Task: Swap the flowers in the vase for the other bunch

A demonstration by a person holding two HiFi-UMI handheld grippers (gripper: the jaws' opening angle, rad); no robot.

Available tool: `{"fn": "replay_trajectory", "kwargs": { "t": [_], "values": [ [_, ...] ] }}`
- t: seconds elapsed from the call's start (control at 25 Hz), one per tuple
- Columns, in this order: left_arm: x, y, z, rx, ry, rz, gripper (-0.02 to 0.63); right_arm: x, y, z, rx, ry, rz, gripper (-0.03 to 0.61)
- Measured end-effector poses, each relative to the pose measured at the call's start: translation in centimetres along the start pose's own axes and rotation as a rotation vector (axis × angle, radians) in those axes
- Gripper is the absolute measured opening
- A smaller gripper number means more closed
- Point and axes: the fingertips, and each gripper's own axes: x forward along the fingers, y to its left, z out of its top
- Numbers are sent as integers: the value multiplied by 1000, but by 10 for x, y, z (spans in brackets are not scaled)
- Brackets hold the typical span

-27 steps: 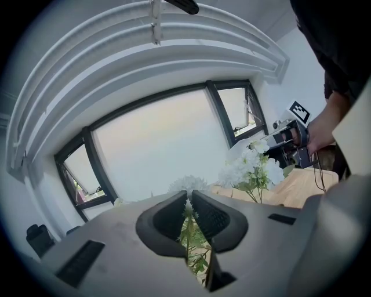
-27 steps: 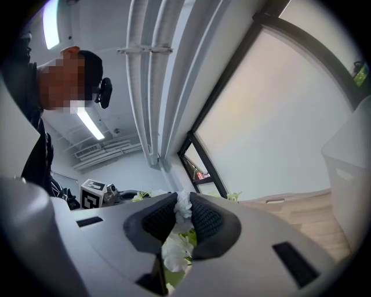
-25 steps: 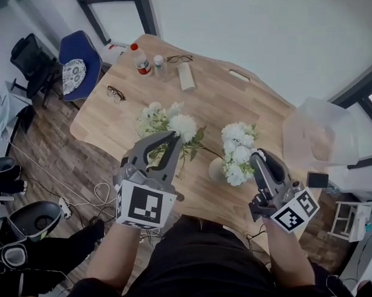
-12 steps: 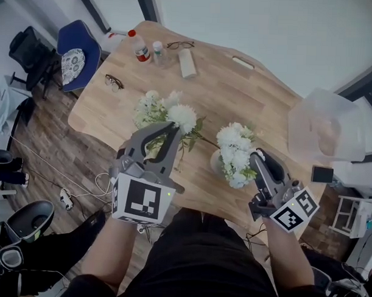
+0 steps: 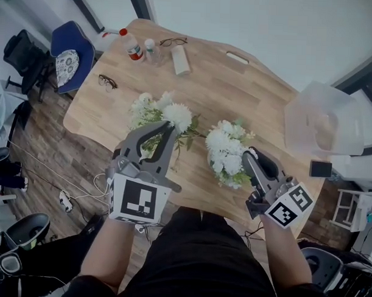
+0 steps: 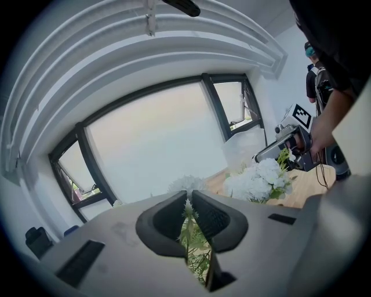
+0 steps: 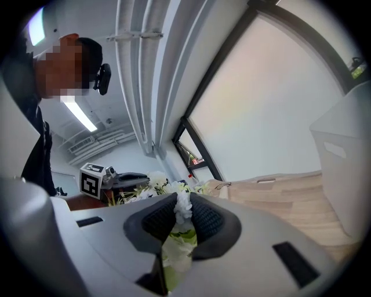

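Note:
Both grippers hold a bunch of white flowers over the wooden table (image 5: 255, 98). My left gripper (image 5: 167, 131) is shut on the green stems of the left bunch (image 5: 163, 112), whose stems pass between its pads (image 6: 188, 204). My right gripper (image 5: 249, 160) is shut on the stems of the right bunch (image 5: 225, 153), and white blossoms and leaves sit between its pads (image 7: 182, 207). The right bunch hangs low over the spot where the vase stood and hides it. In each gripper view the other bunch shows ahead: the right bunch (image 6: 258, 180) and the left bunch (image 7: 165, 187).
Two bottles (image 5: 131, 48) and a white oblong box (image 5: 180, 59) lie at the table's far edge. One pair of glasses (image 5: 106, 82) lies near the left edge. A clear plastic bin (image 5: 324, 122) stands at the right, a phone (image 5: 321, 169) beside it. A blue chair (image 5: 70, 55) is at the left.
My right gripper has come down with its bunch, which now covers the white vase that showed beside it earlier. The left gripper and its bunch have stayed about where they were.

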Motion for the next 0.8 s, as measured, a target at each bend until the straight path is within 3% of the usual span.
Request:
{"fn": "replay_trajectory", "kwargs": {
  "t": [0.24, 0.48, 0.8],
  "values": [
    [-10, 12, 21, 11, -37, 28, 31, 0, 9, 9, -28, 34, 19, 80],
    [-26, 20, 35, 48, -64, 60, 31, -16, 24, 37, -101, 26, 32, 148],
    [-38, 31, 45, 44, -95, 99, 31, -63, 15, 105, -256, -122, -126, 131]
  ]
}}
